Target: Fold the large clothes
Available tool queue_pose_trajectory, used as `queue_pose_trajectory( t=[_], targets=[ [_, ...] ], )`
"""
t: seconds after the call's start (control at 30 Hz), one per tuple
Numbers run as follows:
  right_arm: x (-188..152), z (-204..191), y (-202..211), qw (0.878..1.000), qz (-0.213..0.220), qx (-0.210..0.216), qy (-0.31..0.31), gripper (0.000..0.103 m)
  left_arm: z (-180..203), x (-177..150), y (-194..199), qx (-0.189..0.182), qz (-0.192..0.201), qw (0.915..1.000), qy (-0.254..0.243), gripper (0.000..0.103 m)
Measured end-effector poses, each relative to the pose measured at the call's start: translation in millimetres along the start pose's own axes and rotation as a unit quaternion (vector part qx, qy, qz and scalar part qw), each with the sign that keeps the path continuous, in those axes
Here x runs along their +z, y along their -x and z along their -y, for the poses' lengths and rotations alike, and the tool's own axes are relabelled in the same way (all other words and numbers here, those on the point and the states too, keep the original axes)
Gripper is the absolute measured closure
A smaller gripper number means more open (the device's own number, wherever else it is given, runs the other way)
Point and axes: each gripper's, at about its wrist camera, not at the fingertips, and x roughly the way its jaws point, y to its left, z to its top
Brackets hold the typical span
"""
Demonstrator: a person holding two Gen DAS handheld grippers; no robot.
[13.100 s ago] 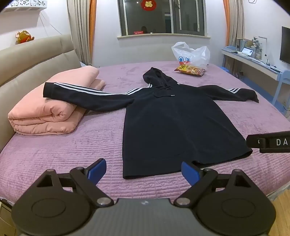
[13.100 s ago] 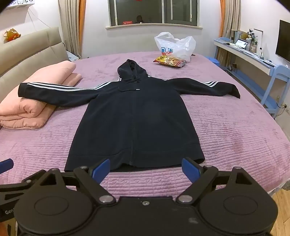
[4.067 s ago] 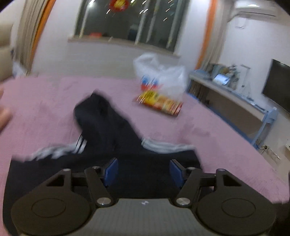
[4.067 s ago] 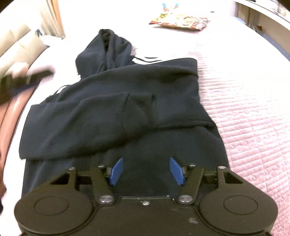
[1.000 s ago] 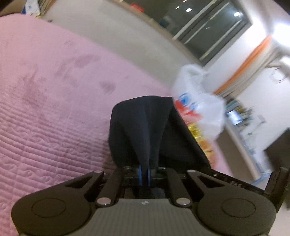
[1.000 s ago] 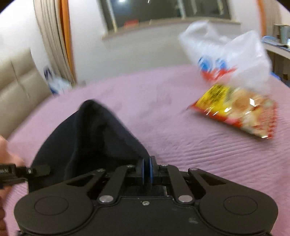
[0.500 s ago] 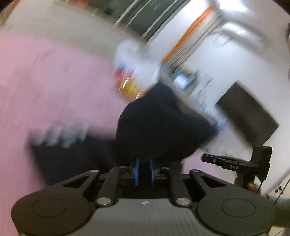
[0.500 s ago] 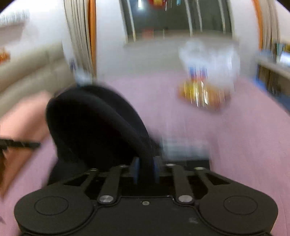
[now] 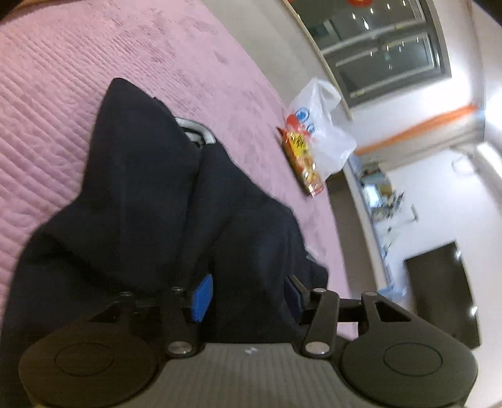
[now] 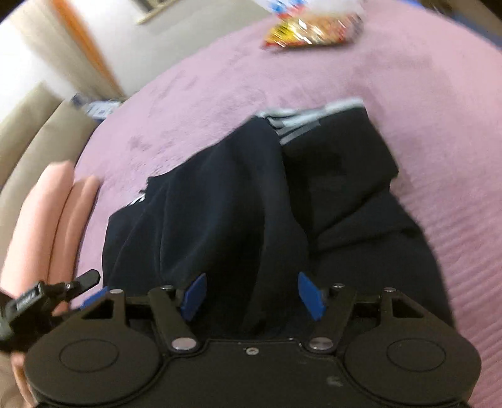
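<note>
The black hoodie (image 9: 150, 201) with white sleeve stripes (image 10: 301, 122) lies on the pink quilted bed (image 9: 47, 78), its sleeves folded in and its hood laid down over the body. My left gripper (image 9: 248, 296) is open just above the folded hood, with the cloth lying between and under its blue pads. My right gripper (image 10: 252, 296) is open over the same dark cloth (image 10: 226, 201). The left gripper also shows at the left edge of the right wrist view (image 10: 56, 295).
A snack packet (image 9: 302, 163) and a white plastic bag (image 9: 320, 125) lie on the bed beyond the hoodie; the packet also shows in the right wrist view (image 10: 313, 28). A folded pink quilt (image 10: 53, 226) lies left by the beige headboard (image 10: 34, 135). A desk and TV (image 9: 439, 288) stand at right.
Both grippers were shut on the lifted hood half a second ago. They have brought it down onto the hoodie's body and opened, letting it go.
</note>
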Motion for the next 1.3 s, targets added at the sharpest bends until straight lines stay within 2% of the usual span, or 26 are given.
queue_pose_trajectory(
  t=[0.07,0.13,0.2,0.27,0.3,0.33,0.37,0.43,0.5,0.57,0.67,0.7,0.73,0.77,0.83,0.87,0.9,0.97,1.0,1.07,1.1,1.13,1.17,1.2,1.23,1.3],
  targets=[
    [-3,7,-3,0.998,-0.016,0.030,-0.046,0.025,3,4,-10,0.012,-0.028,0.9995,0.011,0.046],
    [-4,11,-5,0.995,-0.023,0.056,-0.081,0.025,6,2,-17,-0.003,-0.050,0.9986,0.020,0.039],
    [-3,13,-7,0.993,-0.023,0.058,-0.099,0.025,2,0,-26,-0.010,-0.060,0.9974,0.038,0.038],
    [0,13,-18,0.991,-0.035,0.062,-0.115,0.025,-2,-2,-42,0.008,-0.075,0.9962,0.044,0.072],
    [2,13,-28,0.989,-0.048,0.059,-0.128,0.027,-2,-1,-52,0.025,-0.084,0.9953,0.040,0.098],
    [3,10,-37,0.988,-0.060,0.052,-0.134,0.054,1,0,-56,0.034,-0.084,0.9952,0.038,0.098],
    [6,8,-45,0.987,-0.071,0.053,-0.133,0.095,6,0,-53,0.023,-0.072,0.9967,0.030,0.098],
    [19,-1,-40,0.986,-0.064,0.084,-0.125,0.095,22,8,-37,-0.034,-0.033,0.9987,0.019,0.098],
    [37,-22,1,0.990,0.008,0.121,-0.073,0.095,36,16,-14,-0.098,0.020,0.9949,0.014,0.098],
    [47,-38,50,0.983,0.078,0.163,-0.031,0.095,43,22,14,-0.164,0.079,0.9831,0.018,0.098],
    [46,-46,87,0.981,0.116,0.152,0.009,0.089,43,20,31,-0.199,0.075,0.9771,0.008,0.098],
    [42,-44,86,0.985,0.108,0.134,0.011,0.086,37,14,33,-0.179,0.062,0.9819,0.000,0.098],
    [37,-39,81,0.989,0.094,0.115,0.007,0.078,28,6,36,-0.137,0.053,0.9892,-0.001,0.098],
    [31,-33,71,0.993,0.075,0.093,0.000,0.078,13,-2,37,-0.095,0.043,0.9944,0.010,0.098],
    [16,-15,46,0.999,0.028,0.028,-0.014,0.074,-23,-18,36,-0.015,0.018,0.9988,0.042,0.099],
    [7,-6,34,1.000,0.004,-0.005,-0.021,0.064,-40,-26,37,0.023,0.006,0.9981,0.057,0.099],
    [-2,2,22,0.999,-0.021,-0.036,-0.029,0.063,-53,-33,38,0.042,-0.006,0.9967,0.070,0.099],
    [-15,17,12,0.996,-0.044,-0.058,-0.045,0.062,-66,-43,45,0.033,-0.006,0.9955,0.088,0.099],
    [-19,22,11,0.996,-0.045,-0.055,-0.055,0.059,-67,-45,45,0.024,-0.003,0.9955,0.092,0.096],
    [-20,27,13,0.996,-0.038,-0.039,-0.070,0.032,-61,-39,43,0.011,0.007,0.9956,0.093,0.088],
    [-18,28,14,0.996,-0.030,-0.029,-0.076,0.027,-56,-33,39,-0.001,0.009,0.9956,0.093,0.075],
    [-14,27,14,0.996,-0.024,-0.021,-0.080,0.025,-47,-26,33,-0.016,0.010,0.9956,0.092,0.056],
    [-9,25,16,0.996,-0.017,-0.013,-0.085,0.025,-41,-22,26,-0.025,0.010,0.9954,0.092,0.045],
    [-5,25,16,0.995,-0.013,0.001,-0.094,0.024,-35,-20,19,-0.030,0.008,0.9948,0.097,0.021],
    [-3,25,9,0.994,-0.009,0.012,-0.106,0.024,-30,-17,9,-0.032,-0.001,0.9939,0.105,0.006],
    [6,30,-2,0.991,-0.009,0.015,-0.135,0.024,-20,-16,-9,-0.024,-0.028,0.9934,0.108,0.007]
  ],
)
